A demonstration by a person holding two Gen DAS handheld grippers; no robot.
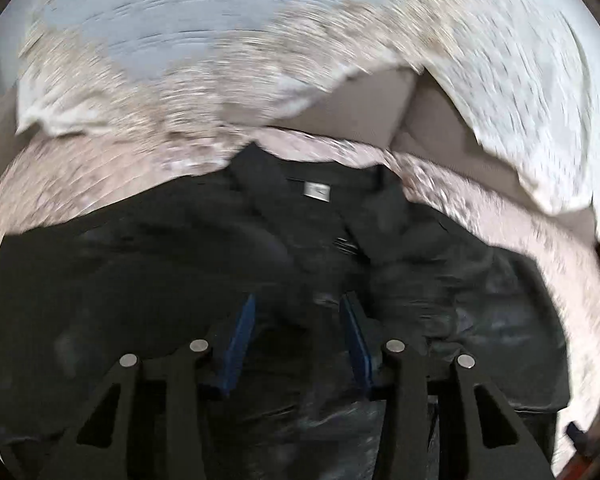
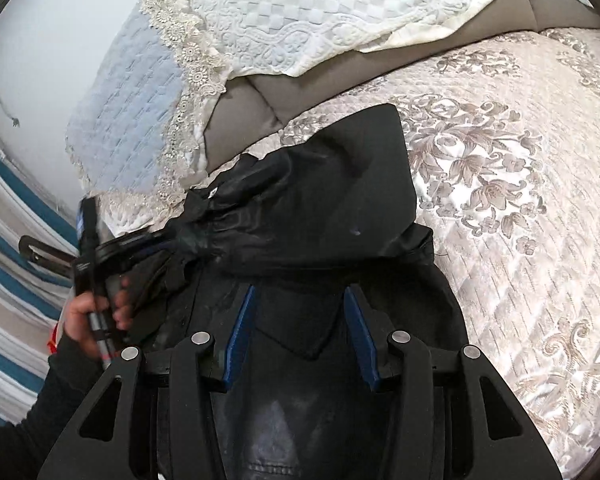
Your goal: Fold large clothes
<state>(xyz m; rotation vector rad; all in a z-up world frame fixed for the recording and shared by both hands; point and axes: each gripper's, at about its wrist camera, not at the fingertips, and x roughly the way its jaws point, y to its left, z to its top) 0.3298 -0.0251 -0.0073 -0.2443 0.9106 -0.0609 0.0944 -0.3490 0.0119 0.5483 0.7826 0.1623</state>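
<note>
A large black garment [image 1: 260, 248] lies on a floral bedspread, its collar and white neck label [image 1: 317, 191] at the far side. My left gripper [image 1: 298, 304] is open just above the cloth, with nothing between its blue pads; the view is motion-blurred. In the right wrist view the same garment [image 2: 320, 208] lies partly folded, one flap turned over. My right gripper [image 2: 299, 300] is open above the black cloth. The left gripper [image 2: 172, 236] shows there at the left, its tips at a bunched part of the garment.
The floral quilted bedspread [image 2: 500, 184] stretches to the right. Grey pillows [image 2: 240, 116] under a white lace cover [image 2: 300, 20] lie at the far side. A striped blue-and-white floor covering [image 2: 8, 280] lies at the left, beyond the bed's edge.
</note>
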